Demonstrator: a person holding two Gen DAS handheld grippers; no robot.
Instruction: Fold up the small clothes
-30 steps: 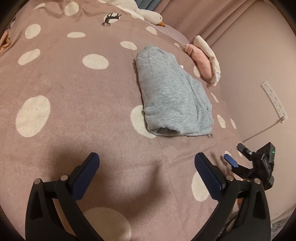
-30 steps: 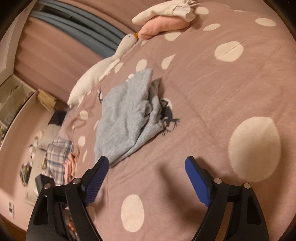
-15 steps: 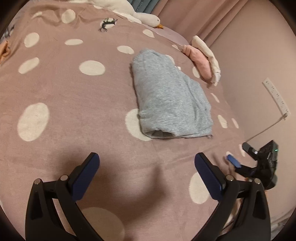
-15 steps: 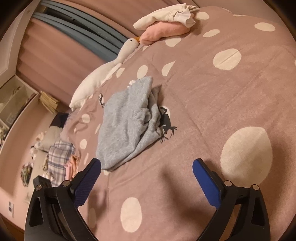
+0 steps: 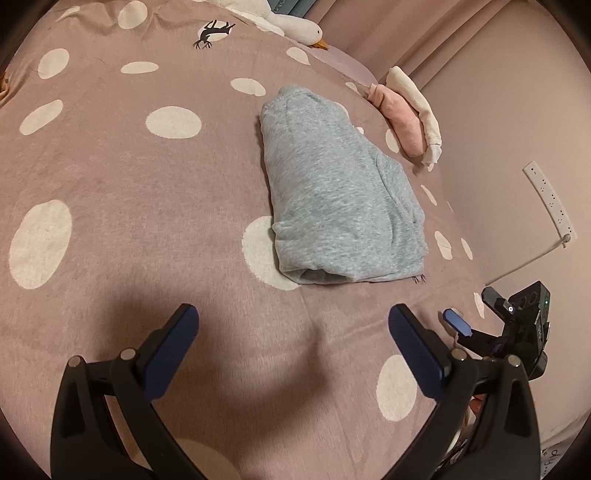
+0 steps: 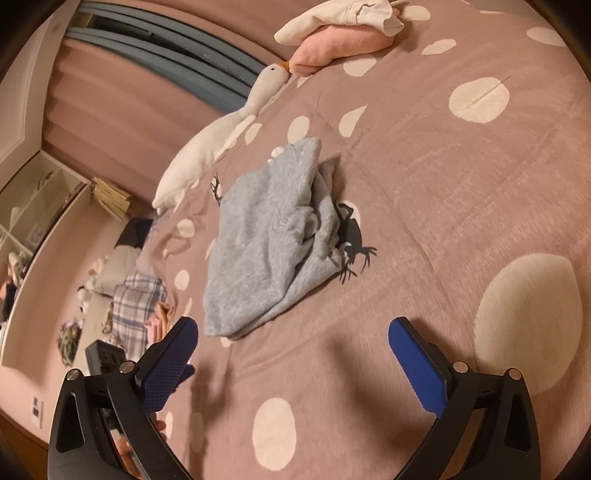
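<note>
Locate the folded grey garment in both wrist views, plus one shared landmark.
Left wrist: grey garment lies right of centre on the dotted bedspread, ahead of the open fingers.
Right wrist: grey garment sits left of centre, beyond the left finger, its rumpled edge facing right.
Shared landmark: the white goose plush, top centre in the left view, upper left in the right view.

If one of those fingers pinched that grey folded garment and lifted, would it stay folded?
Probably not. The grey garment looks soft and fleecy, and its loose layers would likely droop and unfold. It seems light. Pushed, it would probably bunch on the bedspread rather than slide.
</note>
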